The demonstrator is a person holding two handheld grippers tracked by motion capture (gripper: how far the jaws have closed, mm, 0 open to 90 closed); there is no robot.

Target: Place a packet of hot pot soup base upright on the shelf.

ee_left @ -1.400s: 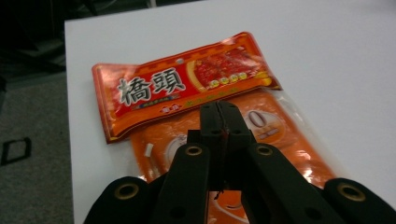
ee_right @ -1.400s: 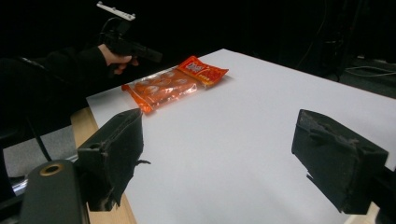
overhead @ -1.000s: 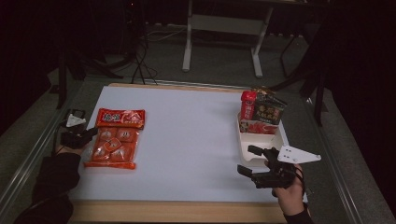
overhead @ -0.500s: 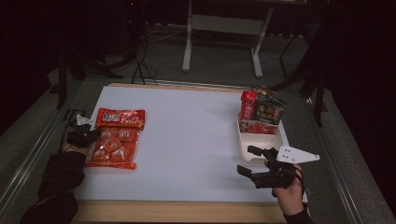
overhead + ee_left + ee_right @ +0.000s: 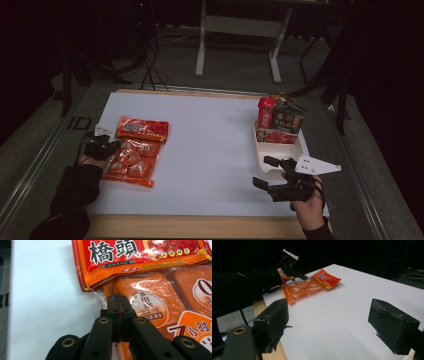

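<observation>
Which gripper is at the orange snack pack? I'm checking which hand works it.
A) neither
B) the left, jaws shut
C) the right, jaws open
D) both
B: the left gripper is at the pack's edge with its jaws shut, while the right gripper hangs open near the white tray.

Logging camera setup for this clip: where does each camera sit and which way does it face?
High view: above the near table edge, facing forward-down; both forearms enter from below.
Left gripper view: rides the left hand-held gripper, jaws shut at the orange snack pack.
Right gripper view: looks between open jaws across the table.
Shared: the pack.
</observation>
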